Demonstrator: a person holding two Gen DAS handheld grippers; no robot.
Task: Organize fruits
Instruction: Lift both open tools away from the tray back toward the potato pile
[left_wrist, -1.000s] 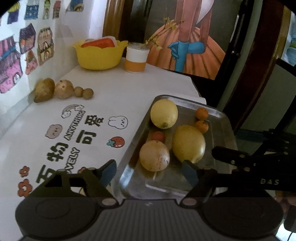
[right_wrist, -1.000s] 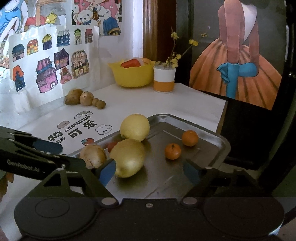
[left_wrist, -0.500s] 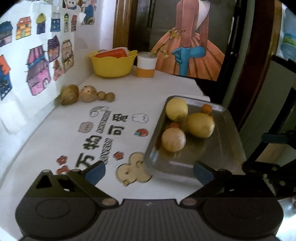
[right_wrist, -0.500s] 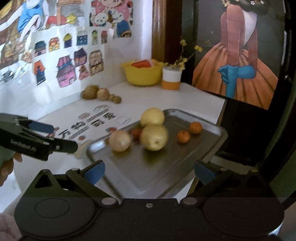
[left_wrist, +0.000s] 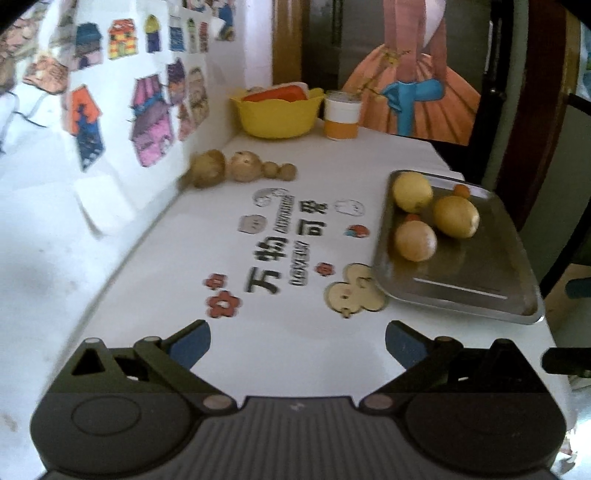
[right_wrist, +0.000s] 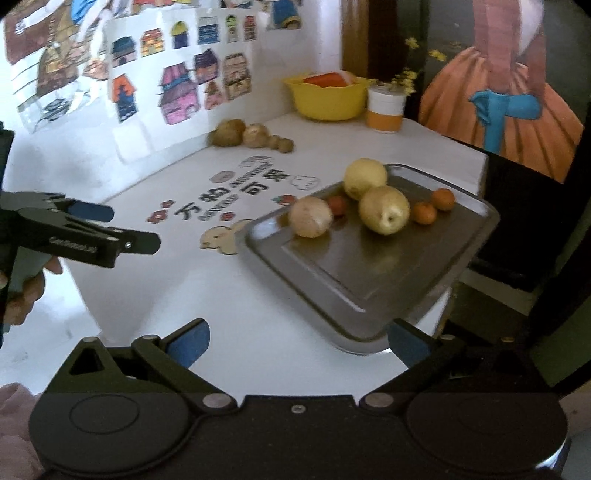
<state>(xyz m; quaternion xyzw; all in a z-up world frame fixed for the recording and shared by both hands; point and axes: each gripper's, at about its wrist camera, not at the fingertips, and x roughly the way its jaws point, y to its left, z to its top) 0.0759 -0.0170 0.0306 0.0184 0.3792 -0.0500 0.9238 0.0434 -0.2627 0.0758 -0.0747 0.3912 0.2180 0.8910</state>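
Both tools are being held with nothing between the fingers: the left gripper (left_wrist: 297, 341) is being carried with its blue pads spread wide over the white table (left_wrist: 280, 354), and the right gripper (right_wrist: 297, 339) is likewise being kept spread, its right pad hanging over the near corner of the metal tray (right_wrist: 373, 295). From the right wrist view the left gripper (right_wrist: 94, 230) is being seen well off to the left, gripped by a hand (right_wrist: 26, 291), clear of the tray. The fruit is being kept on the tray's far half: a round brownish fruit (right_wrist: 311, 216) nearest the left edge, a yellow pear-like fruit (right_wrist: 384, 209) just beside it with a small red fruit (right_wrist: 337, 204) tucked between, a second yellow fruit (right_wrist: 365, 178) behind, and two small oranges (right_wrist: 433, 206) to the right. All of it is lying ahead of the right gripper, slightly right of its centre line, whereas from the left gripper the tray (left_wrist: 458, 291) is lying well to the right. The right hand is therefore being judged the nearer one. The tray's long axis is being seen running diagonally, from near right to far left. Four brown tubers (left_wrist: 240, 170) are being left in a row by the wall, beyond them a yellow bowl (left_wrist: 275, 114).
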